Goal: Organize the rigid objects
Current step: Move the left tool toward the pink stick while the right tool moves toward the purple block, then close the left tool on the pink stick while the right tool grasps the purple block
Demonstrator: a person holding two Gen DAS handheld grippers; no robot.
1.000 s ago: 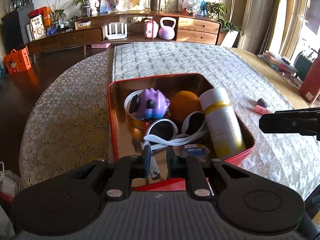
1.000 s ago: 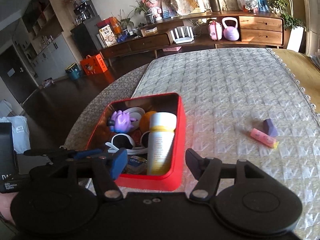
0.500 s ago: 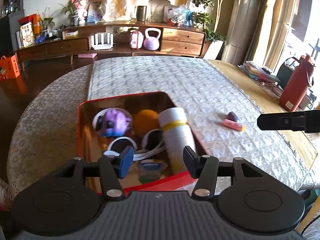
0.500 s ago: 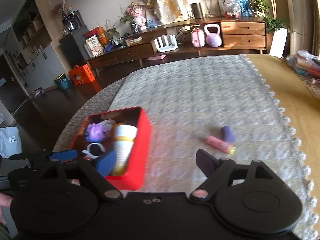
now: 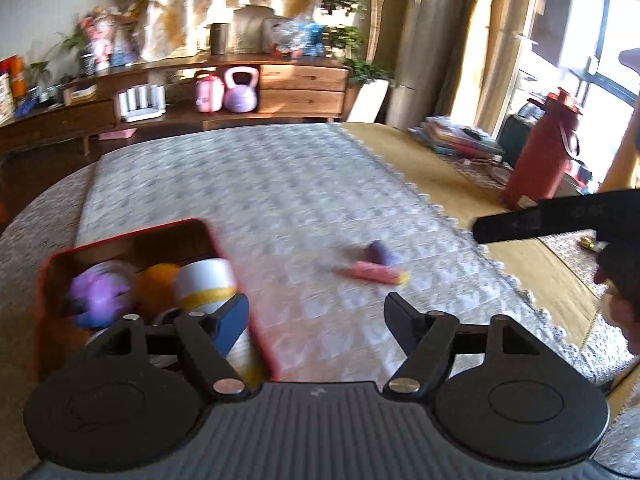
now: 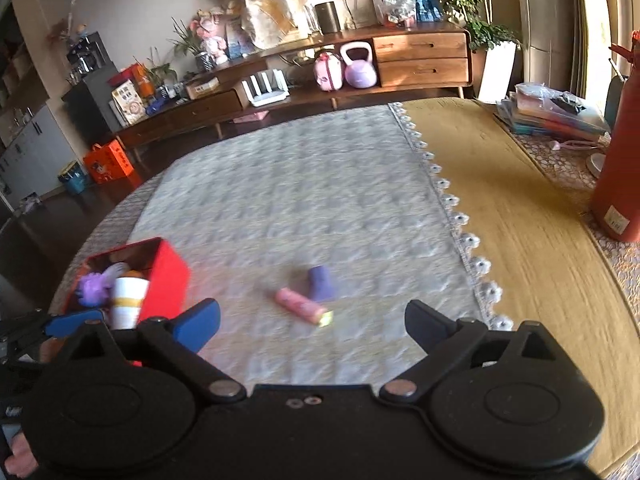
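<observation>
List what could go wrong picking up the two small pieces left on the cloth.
1. The pink stick and purple piece lie so close together that the open right gripper may grab or knock both.
2. Both roll easily.
3. The red tin is crowded by the white bottle; drops may bounce out.

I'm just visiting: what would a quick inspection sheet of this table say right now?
Surface: grey quilted cloth over a yellow table.
Job's things: red tin holding a purple toy, orange ball and white bottle; pink tube and purple piece lie loose on the cloth.
Clutter: red flask, stacked books.
Grippers: left gripper and right gripper have just been opening, both empty.
Cables: nothing seen.
Surroundings: wooden sideboard, pink kettlebell.
</observation>
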